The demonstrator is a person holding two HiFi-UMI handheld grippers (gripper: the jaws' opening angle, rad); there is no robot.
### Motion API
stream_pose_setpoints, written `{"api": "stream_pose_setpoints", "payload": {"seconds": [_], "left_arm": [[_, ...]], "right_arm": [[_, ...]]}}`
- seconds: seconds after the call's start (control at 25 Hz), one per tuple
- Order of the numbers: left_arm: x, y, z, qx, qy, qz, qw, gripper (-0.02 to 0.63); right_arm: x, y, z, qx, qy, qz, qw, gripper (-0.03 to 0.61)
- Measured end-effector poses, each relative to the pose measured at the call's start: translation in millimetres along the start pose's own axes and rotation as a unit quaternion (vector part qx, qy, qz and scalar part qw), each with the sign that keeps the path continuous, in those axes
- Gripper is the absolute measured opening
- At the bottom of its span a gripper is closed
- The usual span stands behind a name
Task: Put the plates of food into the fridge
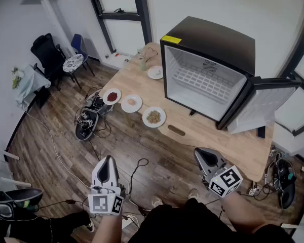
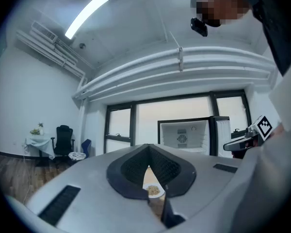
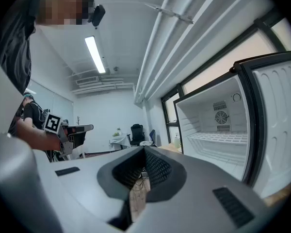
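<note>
Most of the room ahead of both grippers is wood plank floor point(image 1: 45, 151), with a heap of cables and gear point(image 1: 88, 119) lying beyond the left gripper point(image 1: 109, 161). A long wooden table point(image 1: 218, 135) runs past it, its near edge just ahead of the right gripper point(image 1: 200, 153). Farther ahead of that gripper stands a black fridge point(image 1: 213, 39), with its door point(image 1: 266, 103) swung wide to the gripper's right. Four plates lie ahead of the left gripper: a plate of brown food point(image 1: 154, 117) nearest, a plate of pale food point(image 1: 131, 103) and a plate of red food point(image 1: 112, 96) along the table edge, and a white plate point(image 1: 155, 73) farthest, just beside the fridge wall. Bare tabletop separates the near plates from the fridge mouth. Both grippers hang over the floor, well short of the plates, jaws closed together and holding nothing.
</note>
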State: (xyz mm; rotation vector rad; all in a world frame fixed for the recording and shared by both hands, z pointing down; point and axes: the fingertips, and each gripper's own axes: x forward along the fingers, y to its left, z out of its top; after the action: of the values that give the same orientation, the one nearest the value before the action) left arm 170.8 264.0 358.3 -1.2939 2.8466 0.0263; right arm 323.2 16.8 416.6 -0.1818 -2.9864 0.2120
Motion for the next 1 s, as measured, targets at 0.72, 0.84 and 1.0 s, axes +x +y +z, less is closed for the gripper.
{"api": "stream_pose_setpoints", "payload": {"seconds": [0.72,0.84,1.0], "left_arm": [[-61,118,-1,0.017,-0.017,0.031,0.9992,0.003],[-59,128,-11,0.012,-0.005,0.034,0.9994,0.003],[-55,147,-6,0.001,-0.011,0.063,0.9980,0.003]], "right_arm": [[54,84,-10,0.006,-0.016,-0.013,1.000,0.020],[69,74,-15,-0.002,-0.006,-0.018,1.000,0.020],[100,62,-13,-0.015,0.005,-0.031,0.999,0.020]]}}
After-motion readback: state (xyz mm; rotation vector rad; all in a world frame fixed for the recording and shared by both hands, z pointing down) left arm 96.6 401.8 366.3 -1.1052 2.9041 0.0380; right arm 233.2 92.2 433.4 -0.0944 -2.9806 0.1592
